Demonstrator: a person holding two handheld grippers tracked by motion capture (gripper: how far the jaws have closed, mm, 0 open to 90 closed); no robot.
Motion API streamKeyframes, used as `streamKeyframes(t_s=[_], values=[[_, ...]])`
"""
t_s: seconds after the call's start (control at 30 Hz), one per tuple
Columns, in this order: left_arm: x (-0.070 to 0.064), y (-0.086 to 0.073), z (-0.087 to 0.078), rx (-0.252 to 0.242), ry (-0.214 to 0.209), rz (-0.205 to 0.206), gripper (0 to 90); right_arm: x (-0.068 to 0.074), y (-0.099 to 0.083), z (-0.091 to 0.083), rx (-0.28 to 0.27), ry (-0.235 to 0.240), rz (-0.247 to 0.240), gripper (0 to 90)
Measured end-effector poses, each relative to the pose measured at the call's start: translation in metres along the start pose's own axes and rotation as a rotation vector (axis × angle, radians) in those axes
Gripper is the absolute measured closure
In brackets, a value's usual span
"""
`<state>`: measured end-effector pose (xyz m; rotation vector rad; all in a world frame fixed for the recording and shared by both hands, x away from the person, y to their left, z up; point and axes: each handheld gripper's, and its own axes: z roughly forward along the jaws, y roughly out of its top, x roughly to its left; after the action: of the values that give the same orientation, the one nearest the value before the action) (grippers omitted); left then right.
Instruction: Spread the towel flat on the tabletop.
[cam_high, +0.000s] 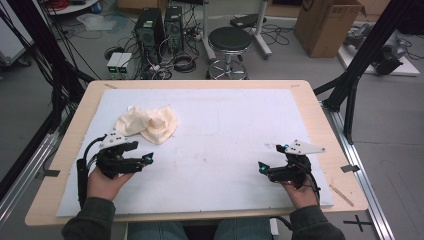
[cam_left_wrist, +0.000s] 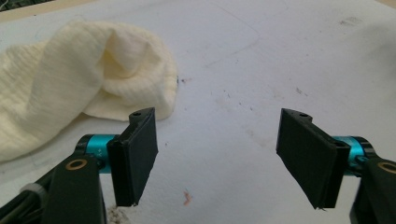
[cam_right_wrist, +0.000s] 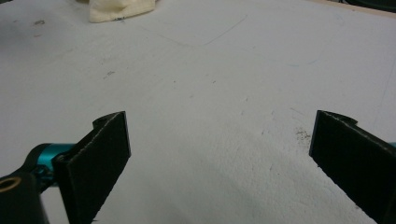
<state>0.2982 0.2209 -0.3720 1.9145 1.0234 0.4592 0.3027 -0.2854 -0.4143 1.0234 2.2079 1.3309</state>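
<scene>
A person sat at a light wooden surface (cam_high: 310, 100) covered by a white foam sheet (cam_high: 225, 130), holding a black two-jaw gripper in each hand. A crumpled cream-coloured ribbed cloth (cam_high: 148, 124) lay on the sheet, and everything else is placed from it. The left gripper (cam_high: 146, 159) hovered just in front of the cloth, on the person's side, near but not touching it; its jaws stood wide apart and held nothing. In the left gripper view (cam_left_wrist: 217, 156) the cloth (cam_left_wrist: 79, 88) sat just beyond the left jaw. The right gripper (cam_high: 262, 168) was well apart from the cloth, across the sheet to its right, jaws likewise spread wide and empty. In the right gripper view (cam_right_wrist: 219, 154) the cloth (cam_right_wrist: 121, 9) appeared far off at the top edge. Beyond the surface stood a black round stool (cam_high: 230, 42) and a brown cardboard box (cam_high: 327, 25) on the floor.
</scene>
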Motion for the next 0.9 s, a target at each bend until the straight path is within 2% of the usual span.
streamKeyframes(t_s=[0.13,0.3,0.43,0.63,0.9], values=[[0.009,0.014,0.004,0.011,0.017,-0.008,30.8,0.000,0.001,0.000,-0.006,0.002,-0.001,4.5],[0.024,0.028,0.015,0.015,0.047,-0.053,31.6,0.000,0.002,0.001,-0.008,0.008,-0.003,4.5],[0.037,0.040,0.025,0.029,0.082,-0.052,32.3,0.001,0.004,0.002,-0.008,0.012,-0.013,4.5],[0.057,0.048,0.044,0.054,0.106,-0.107,34.6,0.001,0.006,0.006,-0.002,0.024,-0.018,4.5],[0.074,0.056,0.068,0.071,0.136,-0.170,35.2,0.000,0.006,0.008,-0.003,0.029,-0.018,4.5]])
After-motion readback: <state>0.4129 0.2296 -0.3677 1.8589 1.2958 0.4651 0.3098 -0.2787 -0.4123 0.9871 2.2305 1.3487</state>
